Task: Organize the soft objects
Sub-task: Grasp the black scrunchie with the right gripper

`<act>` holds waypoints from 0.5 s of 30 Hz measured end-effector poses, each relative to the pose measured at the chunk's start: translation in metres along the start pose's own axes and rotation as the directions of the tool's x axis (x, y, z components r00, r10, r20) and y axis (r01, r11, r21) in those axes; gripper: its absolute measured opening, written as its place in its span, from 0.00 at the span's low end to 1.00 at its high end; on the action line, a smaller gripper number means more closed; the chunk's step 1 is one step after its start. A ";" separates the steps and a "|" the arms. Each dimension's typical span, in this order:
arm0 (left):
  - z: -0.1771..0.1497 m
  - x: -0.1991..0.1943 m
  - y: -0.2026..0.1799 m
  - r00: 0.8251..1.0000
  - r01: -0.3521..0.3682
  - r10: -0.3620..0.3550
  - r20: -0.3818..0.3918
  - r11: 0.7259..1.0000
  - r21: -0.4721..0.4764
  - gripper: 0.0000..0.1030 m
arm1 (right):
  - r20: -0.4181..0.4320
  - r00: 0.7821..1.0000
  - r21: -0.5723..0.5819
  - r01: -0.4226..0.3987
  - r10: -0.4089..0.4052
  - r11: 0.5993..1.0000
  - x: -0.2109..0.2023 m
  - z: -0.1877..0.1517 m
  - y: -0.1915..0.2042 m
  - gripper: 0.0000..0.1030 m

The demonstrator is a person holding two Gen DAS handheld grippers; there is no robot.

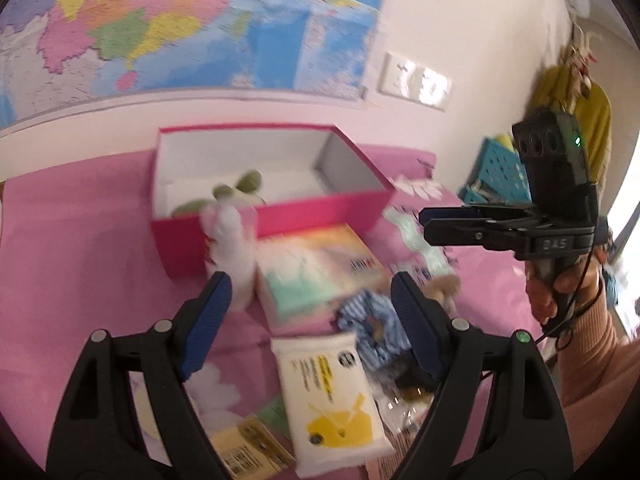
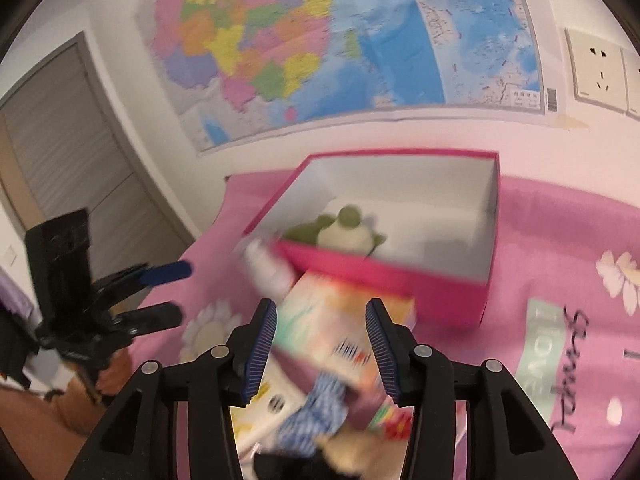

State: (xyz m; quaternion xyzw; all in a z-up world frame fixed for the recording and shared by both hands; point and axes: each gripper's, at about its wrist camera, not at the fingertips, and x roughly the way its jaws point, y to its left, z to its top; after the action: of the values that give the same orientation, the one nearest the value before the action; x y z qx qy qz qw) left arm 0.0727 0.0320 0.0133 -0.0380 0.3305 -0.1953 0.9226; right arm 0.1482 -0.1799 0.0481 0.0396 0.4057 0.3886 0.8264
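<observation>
Box (image 1: 280, 216), pink outside and white inside, open on a pink flowered sheet (image 1: 80, 248) below a wall map (image 1: 160, 20). In its near left corner, a green plush toy (image 1: 236, 192). Against the box's near wall, outside, a white plush toy (image 1: 236, 256) standing upright. Just beside that, a pastel tissue pack (image 1: 320, 268) lying flat in front of the box. Nearer the camera, a blue striped scrunchie (image 1: 372, 328), a white and yellow wipes pack (image 1: 332, 392) and a small brown plush (image 1: 444, 288), close together.

Left gripper (image 1: 312, 320): jaws wide apart, nothing between the pads, hanging above the wipes pack and scrunchie. Right gripper (image 2: 322, 344): jaws apart, pads touching nothing, poised over the tissue pack and scrunchie, both blurred underneath. Seen from the left wrist, held in a hand (image 1: 560, 284) with a peach sleeve (image 1: 600, 360), well right of the box.
</observation>
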 end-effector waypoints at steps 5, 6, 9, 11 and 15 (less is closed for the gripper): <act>-0.028 0.000 -0.010 0.997 0.026 -0.026 -0.066 1.000 0.001 0.80 | -0.043 0.997 -0.034 -0.058 0.056 0.998 -0.004 -0.028 0.020 0.46; -0.033 -0.001 -0.010 0.996 0.037 -0.037 -0.079 0.999 -0.008 0.80 | -0.053 0.996 -0.048 -0.069 0.067 0.996 -0.002 -0.033 0.024 0.46; -0.051 -0.003 -0.013 0.990 0.065 -0.069 -0.119 0.997 -0.039 0.80 | -0.089 0.993 -0.078 -0.078 0.071 0.994 0.009 -0.044 0.035 0.46; -0.063 -0.006 -0.017 0.988 0.062 -0.068 -0.138 0.997 -0.045 0.80 | -0.117 0.990 -0.076 -0.083 0.074 0.994 0.022 -0.047 0.036 0.46; -0.075 -0.009 -0.027 0.982 0.108 -0.115 -0.153 0.993 -0.052 0.80 | -0.131 0.990 -0.079 -0.059 0.049 0.995 0.028 -0.054 0.036 0.46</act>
State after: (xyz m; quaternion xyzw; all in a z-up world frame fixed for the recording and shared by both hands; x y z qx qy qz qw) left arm 0.0105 0.0152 -0.0341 -0.0610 0.4028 -0.2417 0.8807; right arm 0.0985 -0.1498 0.0080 -0.0086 0.4405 0.4289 0.7886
